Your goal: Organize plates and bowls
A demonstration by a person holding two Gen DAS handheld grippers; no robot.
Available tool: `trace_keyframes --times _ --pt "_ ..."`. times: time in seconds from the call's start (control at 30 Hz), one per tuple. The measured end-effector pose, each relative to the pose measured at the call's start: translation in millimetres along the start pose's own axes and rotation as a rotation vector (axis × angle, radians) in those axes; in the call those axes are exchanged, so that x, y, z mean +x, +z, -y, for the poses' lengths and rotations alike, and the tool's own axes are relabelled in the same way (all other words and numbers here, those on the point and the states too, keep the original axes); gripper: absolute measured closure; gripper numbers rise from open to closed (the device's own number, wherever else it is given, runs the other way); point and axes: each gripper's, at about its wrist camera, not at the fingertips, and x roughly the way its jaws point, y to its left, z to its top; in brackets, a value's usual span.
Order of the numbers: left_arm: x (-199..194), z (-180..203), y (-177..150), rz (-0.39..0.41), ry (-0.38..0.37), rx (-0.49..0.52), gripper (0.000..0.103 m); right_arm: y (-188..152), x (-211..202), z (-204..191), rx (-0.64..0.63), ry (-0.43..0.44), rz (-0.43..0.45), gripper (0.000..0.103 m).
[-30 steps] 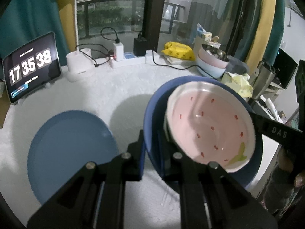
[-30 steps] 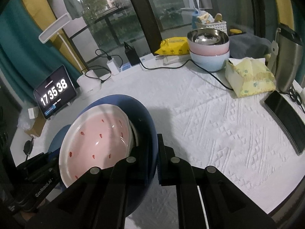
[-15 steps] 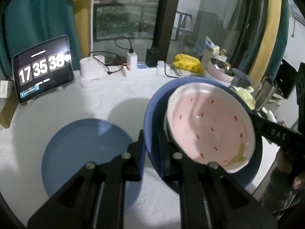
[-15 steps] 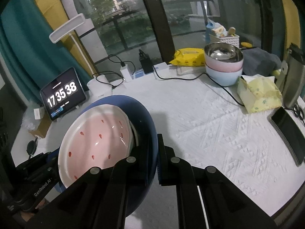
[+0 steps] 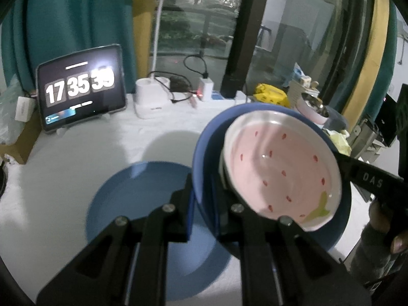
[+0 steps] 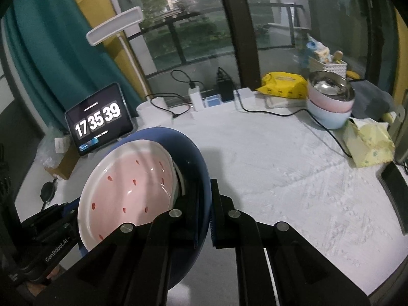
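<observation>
The dark blue plate, carrying the pink strawberry bowl, is hanging above the white surface. The left tool and right tool are both pinching its rim. Another blue plate is lying at eight o'clock.

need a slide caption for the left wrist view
Both grippers carry a dark blue plate holding a pink strawberry dish above a blue plate on the white table.
</observation>
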Motion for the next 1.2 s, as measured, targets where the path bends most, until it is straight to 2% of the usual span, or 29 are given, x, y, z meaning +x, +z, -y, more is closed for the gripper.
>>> trace_keyframes --times 0.43,0.77,1.2 --pt "-12.5 -52.3 -0.9 0.017 0.056 -0.056 0.093 7.2 26.1 -51.6 -0.06 0.057 -0.024 0.094" --pt "-4.0 -87.5 -1.8 -0.003 0.089 -0.094 0.093 9.0 58.2 -79.9 -0.078 0.085 -0.067 0.095" --pt "17.2 -106.2 -6.3 -0.058 0.115 -0.116 0.093 7.2 99.1 -87.6 -0.063 0.097 -0.159 0.095"
